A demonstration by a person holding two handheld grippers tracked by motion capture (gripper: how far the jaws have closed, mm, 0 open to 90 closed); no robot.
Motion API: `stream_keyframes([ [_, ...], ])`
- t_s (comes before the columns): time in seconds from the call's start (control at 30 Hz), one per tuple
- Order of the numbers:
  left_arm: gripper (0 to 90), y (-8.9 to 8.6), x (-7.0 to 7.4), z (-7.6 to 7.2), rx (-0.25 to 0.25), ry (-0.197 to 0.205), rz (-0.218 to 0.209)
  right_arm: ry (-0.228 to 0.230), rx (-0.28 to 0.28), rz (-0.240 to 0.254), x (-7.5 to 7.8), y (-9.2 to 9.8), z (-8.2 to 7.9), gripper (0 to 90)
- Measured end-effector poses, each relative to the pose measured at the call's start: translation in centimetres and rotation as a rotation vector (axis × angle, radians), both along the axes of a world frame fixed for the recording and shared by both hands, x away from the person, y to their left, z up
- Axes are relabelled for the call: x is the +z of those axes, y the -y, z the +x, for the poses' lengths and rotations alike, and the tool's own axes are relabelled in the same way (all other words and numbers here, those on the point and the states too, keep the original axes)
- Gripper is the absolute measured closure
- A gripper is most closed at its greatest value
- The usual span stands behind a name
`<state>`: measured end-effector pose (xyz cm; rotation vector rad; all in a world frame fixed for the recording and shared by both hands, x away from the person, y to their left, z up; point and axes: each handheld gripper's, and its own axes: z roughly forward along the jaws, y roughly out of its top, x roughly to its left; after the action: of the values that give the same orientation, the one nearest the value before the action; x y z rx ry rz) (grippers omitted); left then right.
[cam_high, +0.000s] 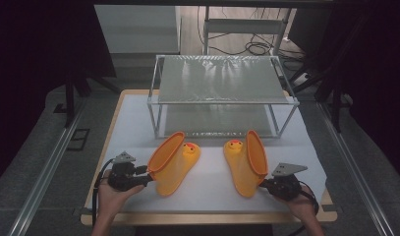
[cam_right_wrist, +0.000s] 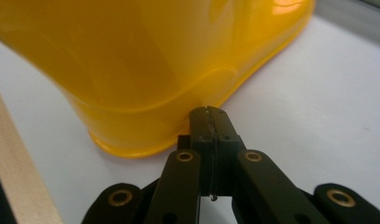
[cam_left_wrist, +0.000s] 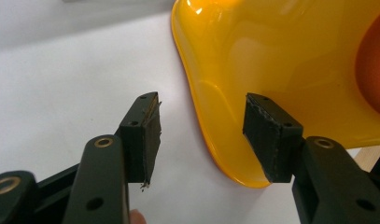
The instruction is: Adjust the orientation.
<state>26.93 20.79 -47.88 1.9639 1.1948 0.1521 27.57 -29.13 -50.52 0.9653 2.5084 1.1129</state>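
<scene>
High view: two yellow rubber boots lie on their sides on the white table (cam_high: 138, 118), the left boot (cam_high: 173, 164) and right boot (cam_high: 244, 164), before a metal rack (cam_high: 222, 93). Boot openings face outward; contents indiscernible. Left gripper (cam_left_wrist: 201, 135) open, straddling the left boot's sole edge. Right gripper (cam_right_wrist: 210, 116) closed, empty, touching the right boot's sole rim.

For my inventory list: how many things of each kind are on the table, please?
Yellow boots: 2, left boot and right boot
Metal shelf racks: 1, wire rack
Total: 3
</scene>
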Motion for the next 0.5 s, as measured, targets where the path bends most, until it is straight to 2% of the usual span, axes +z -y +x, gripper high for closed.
stream_keyframes([
  [0.5, 46.3, 0.2, -0.2, 0.0, 0.008, -0.008, 0.011, -0.002, 0.107, -0.002, -0.1, -4.2, -0.2, 89.5],
])
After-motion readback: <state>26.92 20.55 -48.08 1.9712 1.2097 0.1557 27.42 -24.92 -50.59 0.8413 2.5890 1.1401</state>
